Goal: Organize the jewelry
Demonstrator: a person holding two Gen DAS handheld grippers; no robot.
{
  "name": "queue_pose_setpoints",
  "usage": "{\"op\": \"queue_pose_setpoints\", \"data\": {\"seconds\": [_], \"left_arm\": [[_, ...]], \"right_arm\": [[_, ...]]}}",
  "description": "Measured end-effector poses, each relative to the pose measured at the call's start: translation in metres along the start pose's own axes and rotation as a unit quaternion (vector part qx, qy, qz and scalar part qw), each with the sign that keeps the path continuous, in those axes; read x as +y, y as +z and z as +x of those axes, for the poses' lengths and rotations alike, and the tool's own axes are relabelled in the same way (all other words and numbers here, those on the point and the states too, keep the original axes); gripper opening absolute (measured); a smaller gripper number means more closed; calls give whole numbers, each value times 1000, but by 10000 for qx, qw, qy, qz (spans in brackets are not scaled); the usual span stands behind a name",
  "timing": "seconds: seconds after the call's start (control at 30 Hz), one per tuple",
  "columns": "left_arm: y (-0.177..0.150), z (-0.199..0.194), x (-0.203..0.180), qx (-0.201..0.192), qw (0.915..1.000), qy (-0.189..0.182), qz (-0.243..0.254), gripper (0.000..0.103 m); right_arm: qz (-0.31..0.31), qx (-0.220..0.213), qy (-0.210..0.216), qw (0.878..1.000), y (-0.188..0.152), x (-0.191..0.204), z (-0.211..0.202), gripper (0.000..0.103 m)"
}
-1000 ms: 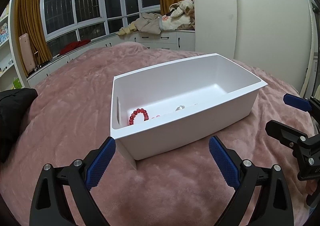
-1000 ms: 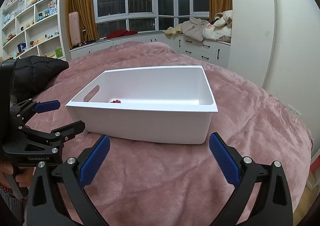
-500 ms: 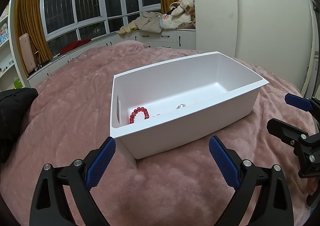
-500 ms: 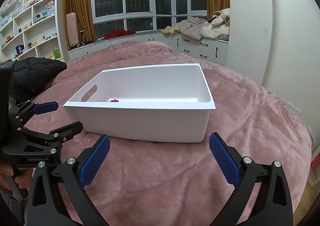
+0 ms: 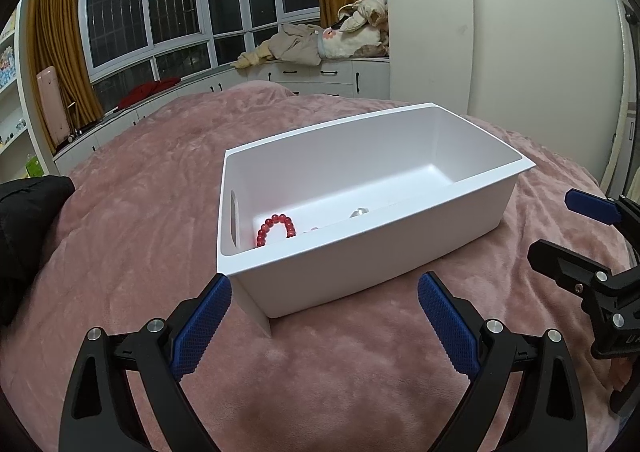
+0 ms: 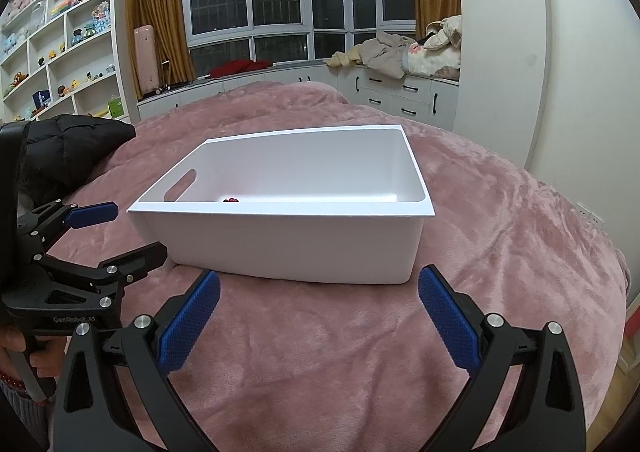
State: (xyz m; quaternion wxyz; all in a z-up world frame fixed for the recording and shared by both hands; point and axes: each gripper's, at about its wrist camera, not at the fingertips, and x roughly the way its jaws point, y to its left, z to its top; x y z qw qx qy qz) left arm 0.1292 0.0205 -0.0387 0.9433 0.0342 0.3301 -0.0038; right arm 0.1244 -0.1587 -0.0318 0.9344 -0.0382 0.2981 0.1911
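A white plastic bin (image 5: 400,244) stands on the pink blanket; it also shows in the right wrist view (image 6: 296,240). Inside it lie a red bead bracelet (image 5: 276,228) and a small silvery piece (image 5: 359,212); only a bit of the red beads (image 6: 230,200) shows over the rim in the right wrist view. My left gripper (image 5: 320,328) is open and empty, just in front of the bin's near left corner. My right gripper (image 6: 318,320) is open and empty, in front of the bin's near wall. Each gripper shows in the other's view, open (image 6: 116,232) (image 5: 560,228).
The pink blanket (image 5: 132,236) covers the bed all around the bin. A black padded jacket (image 6: 64,147) lies at the left. Shelves with toys (image 6: 60,51), a window bench with clothes (image 6: 404,51) and a white wall (image 6: 580,71) lie beyond the bed.
Both views have drawn back slightly from the bin and risen a little; the bin and jewelry have not moved. Both grippers stay open.
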Motion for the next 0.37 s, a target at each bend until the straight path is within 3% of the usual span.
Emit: {"op": "queue_pose_setpoints", "data": {"seconds": [0.37], "left_arm": [[0, 0, 0, 2, 10000, 5, -1, 95]], "right_arm": [[3, -8, 13, 10000, 0, -1, 0, 98]]}}
